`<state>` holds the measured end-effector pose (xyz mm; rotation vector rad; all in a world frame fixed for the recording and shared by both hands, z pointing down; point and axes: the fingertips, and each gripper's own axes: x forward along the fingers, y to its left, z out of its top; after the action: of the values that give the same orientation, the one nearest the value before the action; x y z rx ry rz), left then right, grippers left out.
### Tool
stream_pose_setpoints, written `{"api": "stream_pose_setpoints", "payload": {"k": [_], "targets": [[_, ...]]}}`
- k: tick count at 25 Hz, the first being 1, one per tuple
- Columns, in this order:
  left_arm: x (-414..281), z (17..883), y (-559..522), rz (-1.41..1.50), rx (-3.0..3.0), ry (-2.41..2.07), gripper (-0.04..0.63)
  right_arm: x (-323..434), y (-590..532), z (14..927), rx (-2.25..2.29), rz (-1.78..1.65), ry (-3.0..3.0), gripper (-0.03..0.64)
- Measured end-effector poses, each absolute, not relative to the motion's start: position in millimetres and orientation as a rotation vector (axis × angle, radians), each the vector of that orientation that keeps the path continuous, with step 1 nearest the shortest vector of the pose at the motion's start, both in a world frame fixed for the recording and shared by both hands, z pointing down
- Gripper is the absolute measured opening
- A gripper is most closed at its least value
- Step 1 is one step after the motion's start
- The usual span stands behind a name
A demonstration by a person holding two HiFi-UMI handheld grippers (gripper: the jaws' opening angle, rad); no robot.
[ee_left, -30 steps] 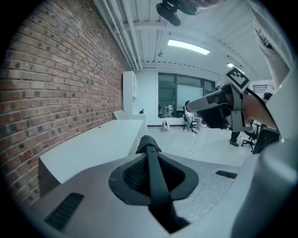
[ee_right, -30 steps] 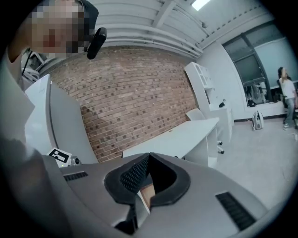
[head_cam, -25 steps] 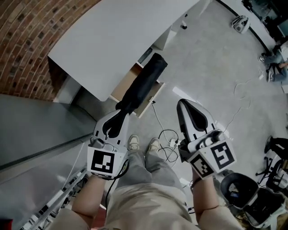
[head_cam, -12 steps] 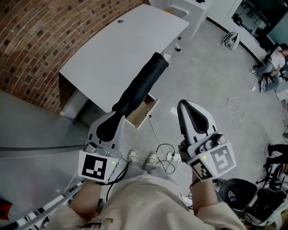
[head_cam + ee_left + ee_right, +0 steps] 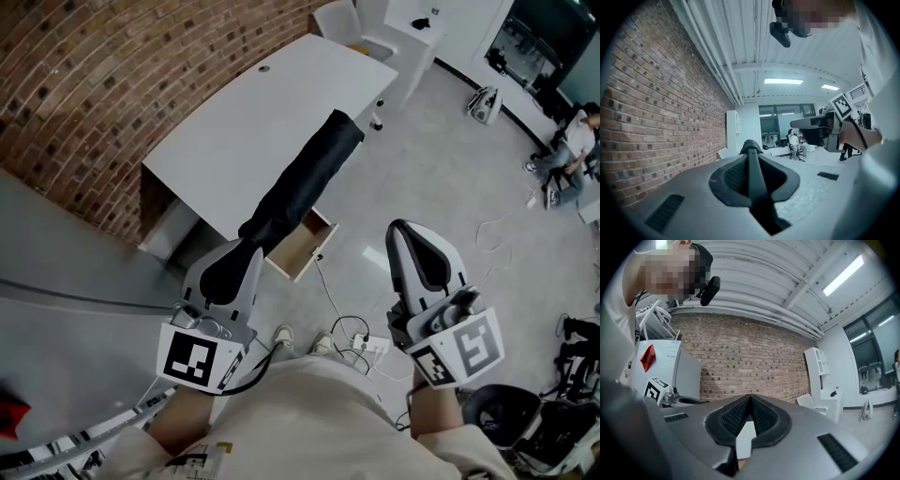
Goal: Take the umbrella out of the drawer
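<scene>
Umbrella (image 5: 302, 187) was clamped at its near end by the left gripper (image 5: 246, 246), whose jaws were closed on it. The right gripper (image 5: 411, 232) had its jaws together and empty. The umbrella sat outside the open drawer (image 5: 302, 248), projecting level above the white desk (image 5: 234, 131). Judgement: grip firmly, carry level, avoid the desk edge. It looked black, folded, long and slim.

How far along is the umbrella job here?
Done: the umbrella is clear of the open drawer. In hand: the left hand-held gripper clamps its near end; the right hand-held gripper is shut, empty. Left: setting it down, perhaps closing the drawer.
</scene>
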<state>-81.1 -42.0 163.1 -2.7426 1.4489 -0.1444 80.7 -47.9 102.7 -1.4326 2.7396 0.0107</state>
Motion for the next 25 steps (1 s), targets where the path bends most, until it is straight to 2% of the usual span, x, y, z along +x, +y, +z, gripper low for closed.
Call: {"api": "stream_pose_setpoints", "payload": {"k": [6, 25], "targets": [[-88, 157, -31, -0.132, -2.73, 1.463, 0.046, 59, -34, 107, -1.347, 0.144, 2.855, 0.008], [-92, 159, -33, -0.148, -2.703, 1.468, 0.049, 38, -35, 126, -1.244, -0.02, 2.887, 0.006]]}}
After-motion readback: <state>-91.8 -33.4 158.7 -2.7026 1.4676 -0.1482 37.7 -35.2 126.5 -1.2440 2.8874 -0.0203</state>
